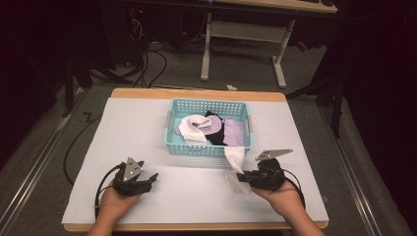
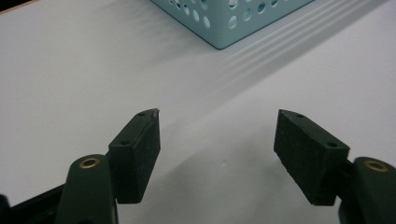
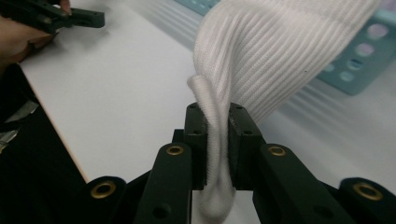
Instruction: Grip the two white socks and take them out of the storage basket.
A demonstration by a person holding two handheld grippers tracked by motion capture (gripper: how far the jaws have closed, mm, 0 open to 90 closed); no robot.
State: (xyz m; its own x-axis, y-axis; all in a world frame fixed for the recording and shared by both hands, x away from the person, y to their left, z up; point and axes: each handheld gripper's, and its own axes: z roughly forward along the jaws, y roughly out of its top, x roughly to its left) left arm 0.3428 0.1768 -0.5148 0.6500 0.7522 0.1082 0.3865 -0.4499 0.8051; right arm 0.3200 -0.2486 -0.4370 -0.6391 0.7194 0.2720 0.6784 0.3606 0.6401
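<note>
My right tongs (image 3: 217,126) pinch a white sock (image 3: 266,51) draped over the blue basket (image 1: 209,147) rim; my left tongs (image 2: 217,140) rest spread above the white surface (image 1: 147,132).

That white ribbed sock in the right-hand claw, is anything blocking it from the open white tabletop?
Nothing visible does. The white ribbed sock, clamped in the right gripper, trails over the blue plastic basket's front wall; the white table surface beside it lies bare.
</note>
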